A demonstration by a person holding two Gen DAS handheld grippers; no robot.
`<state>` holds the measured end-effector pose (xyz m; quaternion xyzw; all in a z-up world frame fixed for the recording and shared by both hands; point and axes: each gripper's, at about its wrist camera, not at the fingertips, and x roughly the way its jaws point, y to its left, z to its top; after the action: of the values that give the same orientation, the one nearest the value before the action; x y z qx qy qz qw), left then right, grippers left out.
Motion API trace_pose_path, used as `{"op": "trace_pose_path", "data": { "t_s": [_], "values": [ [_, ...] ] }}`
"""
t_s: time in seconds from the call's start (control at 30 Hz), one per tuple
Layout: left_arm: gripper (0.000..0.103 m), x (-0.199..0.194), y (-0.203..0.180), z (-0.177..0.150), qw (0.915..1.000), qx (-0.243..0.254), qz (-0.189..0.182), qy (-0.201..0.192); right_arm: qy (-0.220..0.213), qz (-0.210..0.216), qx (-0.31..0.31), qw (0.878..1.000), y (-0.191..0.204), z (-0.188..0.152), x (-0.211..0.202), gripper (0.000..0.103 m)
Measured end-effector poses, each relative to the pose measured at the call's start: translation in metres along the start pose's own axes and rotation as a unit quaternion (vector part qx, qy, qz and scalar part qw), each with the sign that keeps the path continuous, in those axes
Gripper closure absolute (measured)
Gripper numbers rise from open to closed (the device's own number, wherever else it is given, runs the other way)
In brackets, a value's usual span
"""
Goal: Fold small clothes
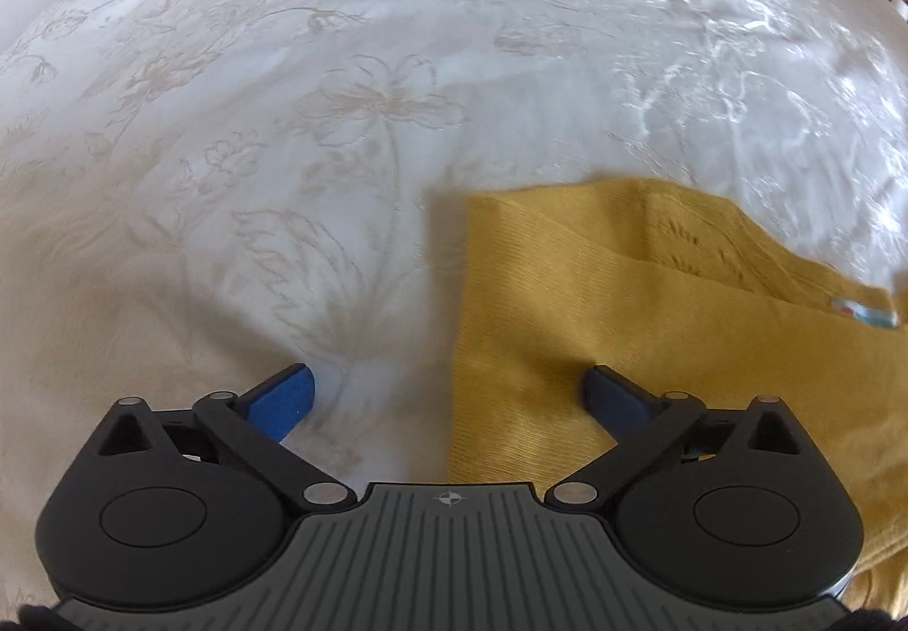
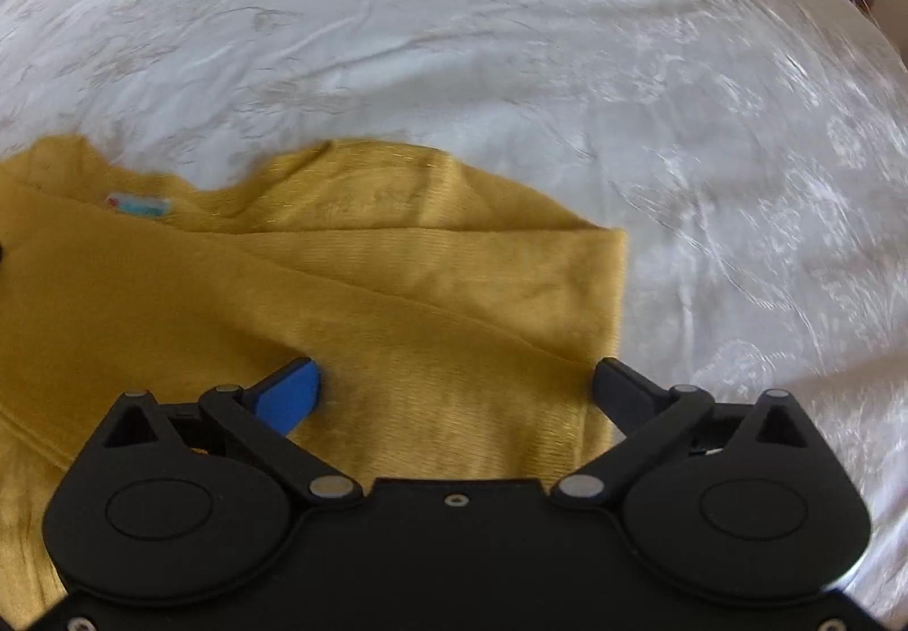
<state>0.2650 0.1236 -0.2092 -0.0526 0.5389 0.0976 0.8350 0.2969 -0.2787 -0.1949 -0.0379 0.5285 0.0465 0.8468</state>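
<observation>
Left gripper (image 1: pixel 448 392) spread wide, nothing clamped between the blue pads. Left-hand pad (image 1: pixel 284 404) over bare bedspread (image 1: pixel 284 148), right-hand finger over the yellow garment (image 1: pixel 596 302), so the gap straddles the garment's left edge. Whether either tip actually touches cloth — hard to say from this angle.

Right gripper (image 2: pixel 457 392) likewise fully apart and empty. Blue pad (image 2: pixel 289 398) well inside the yellow garment (image 2: pixel 369 302), black finger on the other side sitting right at the garment's right-hand edge, where yellow meets white. No fabric pinched, none lifted.

Yellow garment lying flat on the bedspread (image 2: pixel 511 63), a fine-ribbed knit in mustard, already doubled over: a straight folded edge running across it in both views, a lower layer showing beyond that edge. Neckline towards the far side, with the sewn-in label (image 2: pixel 139 206) just below it; same label (image 1: pixel 865 314) near the right border of the left wrist view. Label small, whitish with turquoise and a touch of red — print too blurred to read, no brand to be made out.

Bedspread white and glossy, woven with pale beige flowers and leaves, creased in places, bright glare on the right. Right wrist view smeared by motion, edges soft throughout.
</observation>
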Motion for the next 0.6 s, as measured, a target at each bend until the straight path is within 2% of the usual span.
{"op": "trace_pose_path", "data": {
  "t_s": [0.13,0.37,0.47,0.6],
  "values": [
    [0.0,-0.001,0.009,0.001,1.0,-0.003,-0.004,0.0,0.01,-0.011,0.061,0.998,-0.028,-0.005,-0.002,0.001],
    [0.0,-0.03,0.028,-0.014,0.9996,-0.027,-0.012,-0.001,-0.015,0.006,0.102,0.995,-0.043,-0.021,-0.04,0.001],
    [0.0,-0.046,0.025,-0.028,0.9997,-0.011,-0.023,-0.002,-0.02,0.017,0.102,0.994,-0.037,-0.03,-0.058,0.001],
    [0.0,-0.043,0.024,-0.05,0.9996,0.019,-0.009,0.018,-0.017,0.03,0.098,0.995,-0.024,-0.046,-0.077,0.001]
  ]
}}
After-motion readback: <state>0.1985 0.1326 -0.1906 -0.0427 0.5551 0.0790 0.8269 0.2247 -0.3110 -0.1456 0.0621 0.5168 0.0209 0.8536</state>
